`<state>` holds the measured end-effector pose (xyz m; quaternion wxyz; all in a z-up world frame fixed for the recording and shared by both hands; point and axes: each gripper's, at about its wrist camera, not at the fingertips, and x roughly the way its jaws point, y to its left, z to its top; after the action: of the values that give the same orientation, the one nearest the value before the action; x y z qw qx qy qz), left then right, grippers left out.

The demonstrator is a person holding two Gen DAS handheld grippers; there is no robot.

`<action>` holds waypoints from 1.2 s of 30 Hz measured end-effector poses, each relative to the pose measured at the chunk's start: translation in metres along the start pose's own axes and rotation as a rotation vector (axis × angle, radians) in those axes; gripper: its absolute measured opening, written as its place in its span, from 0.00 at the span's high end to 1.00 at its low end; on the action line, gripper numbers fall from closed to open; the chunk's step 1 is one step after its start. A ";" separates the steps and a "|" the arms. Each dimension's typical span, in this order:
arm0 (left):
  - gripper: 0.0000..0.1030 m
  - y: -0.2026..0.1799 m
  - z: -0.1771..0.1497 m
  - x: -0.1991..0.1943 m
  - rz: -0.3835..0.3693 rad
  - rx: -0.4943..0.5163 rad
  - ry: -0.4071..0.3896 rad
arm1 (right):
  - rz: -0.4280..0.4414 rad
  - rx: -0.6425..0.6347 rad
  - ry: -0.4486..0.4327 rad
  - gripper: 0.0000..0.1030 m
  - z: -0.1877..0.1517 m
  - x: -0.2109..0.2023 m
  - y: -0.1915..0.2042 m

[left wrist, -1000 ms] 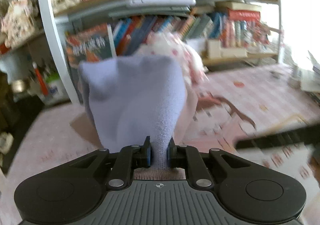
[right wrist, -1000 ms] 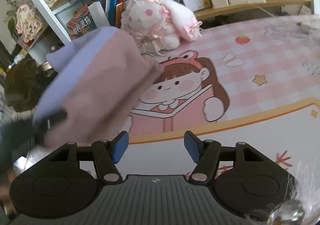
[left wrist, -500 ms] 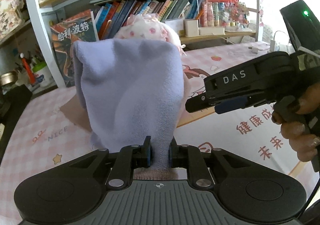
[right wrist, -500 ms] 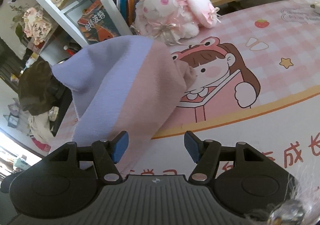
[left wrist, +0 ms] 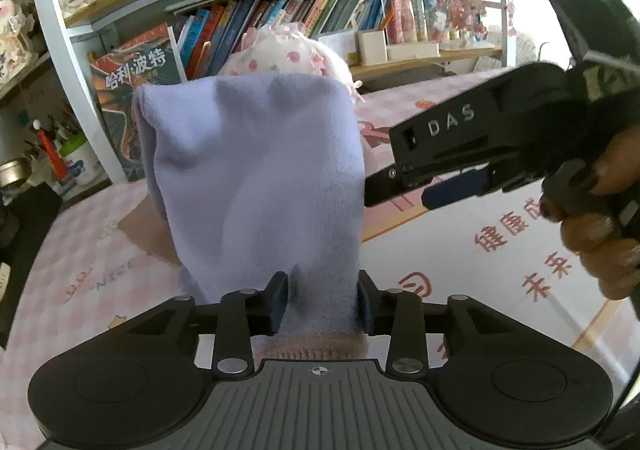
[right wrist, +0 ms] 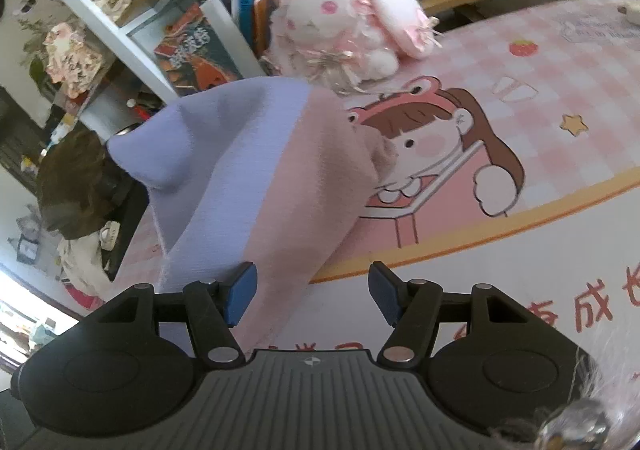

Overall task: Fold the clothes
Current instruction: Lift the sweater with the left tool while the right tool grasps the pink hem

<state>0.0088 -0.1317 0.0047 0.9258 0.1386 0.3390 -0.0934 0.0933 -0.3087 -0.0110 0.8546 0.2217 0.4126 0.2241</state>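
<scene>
Lilac-and-pink knit garment (left wrist: 256,178) hangs above the pink worktop (right wrist: 560,62), its hem between the left gripper's (left wrist: 322,300) jaws, which look parted around it, probably easing their hold. Right gripper (right wrist: 312,292), jaws wide apart and empty, noses in beside the cloth, likely to take an edge.

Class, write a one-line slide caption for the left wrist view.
The left gripper stands part-open around a lilac sock above the pink mat, the right gripper alongside.
</scene>
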 end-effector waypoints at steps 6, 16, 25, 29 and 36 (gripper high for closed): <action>0.58 0.005 0.002 0.000 0.009 -0.015 -0.005 | 0.017 -0.038 -0.004 0.41 0.002 -0.002 0.009; 0.31 0.030 -0.015 -0.027 0.001 -0.094 -0.047 | 0.082 -0.063 0.039 0.41 0.002 -0.002 0.030; 0.30 0.058 -0.037 -0.042 0.017 -0.162 -0.029 | 0.118 -0.084 0.116 0.41 -0.004 0.019 0.056; 0.30 0.056 -0.045 -0.037 0.021 -0.109 -0.002 | 0.106 -0.114 0.116 0.44 -0.002 0.025 0.065; 0.30 0.048 -0.052 -0.007 0.101 0.158 0.027 | 0.088 -0.126 0.072 0.44 0.010 0.025 0.076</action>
<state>-0.0146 -0.0695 -0.0198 0.9110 0.2294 0.3353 -0.0710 0.1005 -0.2354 0.0223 0.8408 0.1774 0.4180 0.2948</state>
